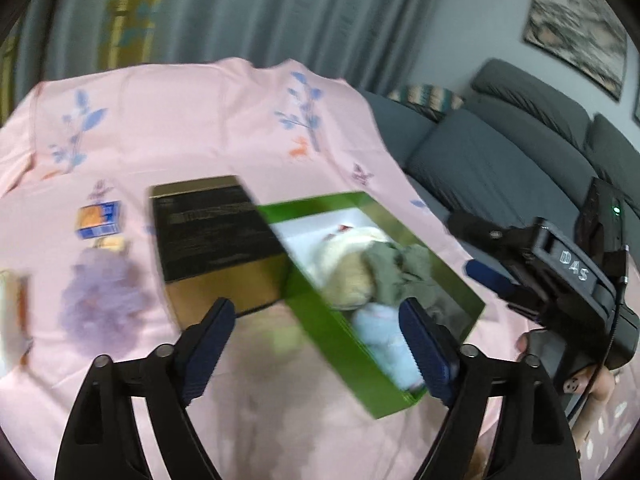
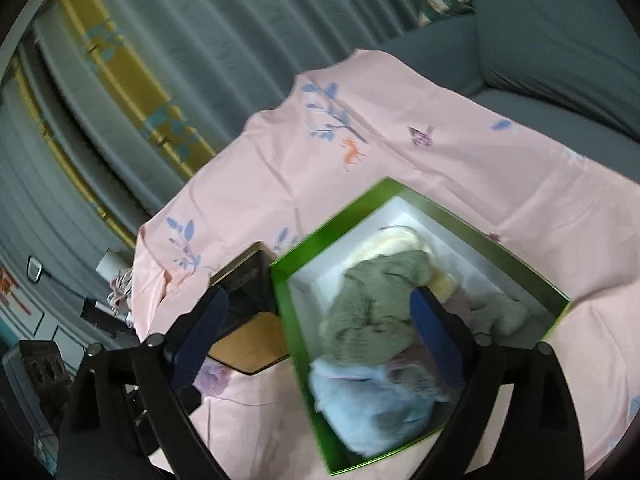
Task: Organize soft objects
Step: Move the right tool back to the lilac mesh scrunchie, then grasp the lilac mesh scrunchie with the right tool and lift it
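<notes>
Left wrist view: left tool (image 1: 318,344) hangs over the pink floral cloth (image 1: 192,120) with its two blue-padded fingers (image 1: 210,344) spread wide apart, nothing between them. Green box (image 1: 320,320) lies open just ahead, white inside, angled across the cloth; the right-hand finger overlaps its near end. Soft things lie packed in it: a cream plush (image 1: 352,264) toward the far end, a grey-green knit piece (image 1: 400,272) beside it, a pale blue plush (image 1: 384,332) nearest the camera. Black and tan box (image 1: 212,240) sits touching the green box's left side. Fuzzy lilac object (image 1: 100,304) rests on the cloth to the left of that, outside any box, with a small blue and orange carton (image 1: 98,222) behind it. Right tool's body (image 1: 560,280) shows at the right edge; its finger state cannot be told from here. Grey sofa (image 1: 500,152) and curtain (image 1: 240,12) stand behind. Picture is motion-blurred. Right wrist view: right tool (image 2: 320,332) hovers above the green box (image 2: 424,200), fingers (image 2: 436,336) wide apart and gripping nothing; one sits over the box contents, the other over the black and tan box (image 2: 248,320). Grey-green knit piece (image 2: 372,304) lies on top in the middle, pale blue plush (image 2: 376,404) at the near end, cream plush (image 2: 404,240) at the far end, and a second grey-green bit (image 2: 500,312) in the right corner. Lilac object (image 2: 212,380) peeks out on the cloth (image 2: 440,140) below the tan box.
</notes>
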A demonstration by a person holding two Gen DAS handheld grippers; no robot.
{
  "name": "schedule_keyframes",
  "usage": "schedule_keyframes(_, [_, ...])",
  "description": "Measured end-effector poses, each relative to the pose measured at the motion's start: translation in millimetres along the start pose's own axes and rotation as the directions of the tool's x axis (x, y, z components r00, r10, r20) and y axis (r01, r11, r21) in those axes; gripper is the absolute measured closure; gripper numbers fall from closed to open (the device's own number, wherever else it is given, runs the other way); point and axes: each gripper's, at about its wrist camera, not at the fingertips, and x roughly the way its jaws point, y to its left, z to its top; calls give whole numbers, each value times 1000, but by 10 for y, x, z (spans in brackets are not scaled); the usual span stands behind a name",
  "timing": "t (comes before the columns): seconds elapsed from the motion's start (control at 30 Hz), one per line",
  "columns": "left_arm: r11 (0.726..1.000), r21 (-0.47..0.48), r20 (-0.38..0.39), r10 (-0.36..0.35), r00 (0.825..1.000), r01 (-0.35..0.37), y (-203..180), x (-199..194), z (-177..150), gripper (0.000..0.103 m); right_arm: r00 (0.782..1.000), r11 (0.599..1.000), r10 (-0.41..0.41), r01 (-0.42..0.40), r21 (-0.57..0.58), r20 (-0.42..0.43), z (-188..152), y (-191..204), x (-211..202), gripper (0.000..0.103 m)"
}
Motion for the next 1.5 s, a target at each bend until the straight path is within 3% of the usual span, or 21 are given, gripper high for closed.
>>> schedule_keyframes(0.17, [993, -65, 47, 105, 993, -102, 458, -376, -147, 17, 1000, 995, 30, -29, -100, 8, -89, 356, -20, 4])
schedule_keyframes(0.23, [977, -114, 72, 188, 979, -180, 741, -539, -244, 17, 999, 990, 49, -49, -131, 2, -130, 481, -16, 3])
schedule_keyframes(0.3, [948, -151, 100, 295, 950, -279, 998, -637, -355, 17, 997, 985, 74, -75, -154, -11, -180, 605, 13, 3])
schedule_keyframes(0.37, [914, -186, 68, 377, 924, -360, 1307, -681, -502, 17, 996, 980, 87, -92, -176, -36, -248, 735, 70, 3])
schedule_keyframes(0.5, [886, -255, -13, 398, 917, -388, 1929, -735, -837, 17, 992, 965, 83, -104, -239, -94, -432, 1020, 270, 3])
schedule_keyframes(0.6, [834, -356, -11, 447, 895, -421, 2240, -770, -1052, 17, 984, 953, 87, -128, -276, -158, -599, 1240, 495, 3])
schedule_keyframes(0.67, [825, -409, 3, 428, 904, -389, 2385, -797, -1189, 17, 975, 944, 87, -146, -295, -206, -754, 1391, 682, 3])
schedule_keyframes(0.73, [826, -452, -4, 377, 926, -338, 2482, -786, -1251, 17, 963, 935, 84, -165, -313, -256, -945, 1528, 893, 4])
schedule_keyframes(0.83, [832, -461, -6, 344, 939, -308, 2492, -792, -1250, 17, 949, 912, 38, -161, -378, -314, -1208, 1738, 1201, 7])
schedule_keyframes(0.93, [834, -451, 4, 358, 934, -318, 2473, -815, -1244, 17, 944, 888, -14, -139, -437, -329, -1384, 1918, 1476, 10])
schedule_keyframes(1.03, [836, -423, -30, 374, 927, -351, 2472, -775, -1220, 17, 925, 883, -28, -155, -442, -380, -1514, 2004, 1761, 11])
schedule_keyframes(1.17, [831, -422, -55, 375, 925, -362, 2511, -766, -1260, 17, 943, 829, -140, -54, -557, -300, -1745, 2094, 1998, 20])
schedule_keyframes(1.23, [827, -430, -62, 373, 926, -362, 2539, -758, -1265, 17, 937, 820, -154, -55, -569, -312, -1805, 2084, 2099, 25])
schedule_keyframes(1.3, [824, -428, -62, 381, 922, -370, 2557, -757, -1270, 17, 926, 825, -171, -52, -562, -335, -1814, 2044, 2199, 52])
schedule_keyframes(1.33, [823, -428, -62, 385, 921, -373, 2568, -757, -1272, 17, 928, 826, -175, -44, -561, -330, -1806, 2026, 2204, 58])
schedule_keyframes(1.4, [818, -436, -66, 386, 920, -375, 2594, -753, -1276, 17, 929, 835, -148, -66, -546, -338, -1757, 2000, 2171, 90])
schedule_keyframes(1.5, [812, -454, -67, 378, 923, -366, 2624, -759, -1285, 17, 913, 843, -124, -109, -526, -388, -1738, 1992, 2108, 92])
